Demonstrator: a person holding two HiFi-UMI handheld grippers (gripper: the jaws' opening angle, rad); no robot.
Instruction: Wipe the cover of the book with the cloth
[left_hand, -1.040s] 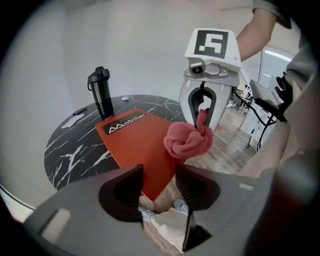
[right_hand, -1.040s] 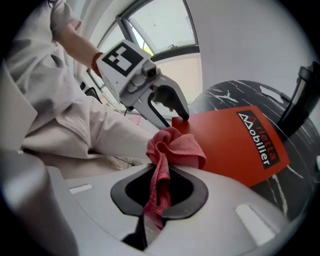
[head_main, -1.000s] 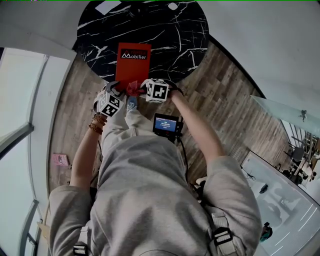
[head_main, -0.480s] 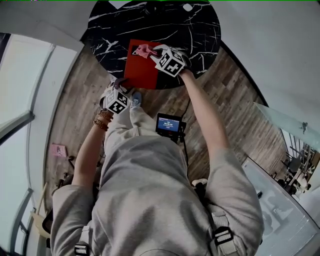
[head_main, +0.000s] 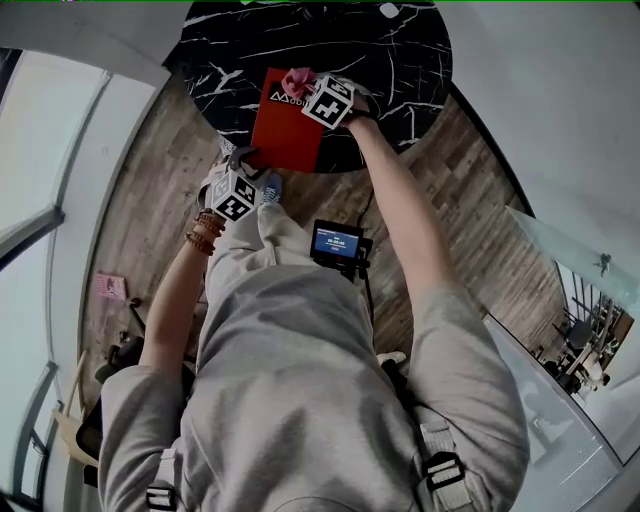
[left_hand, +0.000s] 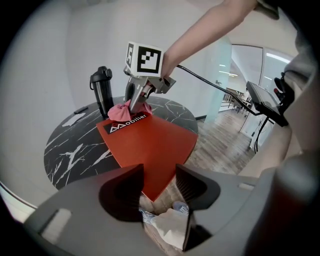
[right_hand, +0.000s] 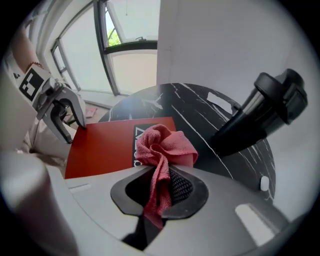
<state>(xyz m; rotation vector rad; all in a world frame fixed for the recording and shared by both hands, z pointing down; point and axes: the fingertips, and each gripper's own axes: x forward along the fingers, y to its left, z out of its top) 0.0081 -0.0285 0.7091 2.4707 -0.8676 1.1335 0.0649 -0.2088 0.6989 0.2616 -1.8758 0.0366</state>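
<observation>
The left gripper (left_hand: 159, 171) has its jaws opening and grips nothing; the near corner of the red book (left_hand: 150, 145) lies just ahead of their tips, in line with the gap, jutting past the edge of the black marble table (left_hand: 70, 150). The right gripper (right_hand: 161, 175) is clenched on the pink cloth (right_hand: 162, 145). The cloth's bunched end sits just in front of its jaws on the far end of the book's cover, over the white lettering, and a black bottle (right_hand: 260, 107) stands beyond to its right.

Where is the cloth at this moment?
The cloth sits top centre in the head view, clamped in the right gripper and resting on the book's far end, near the bottle.
</observation>
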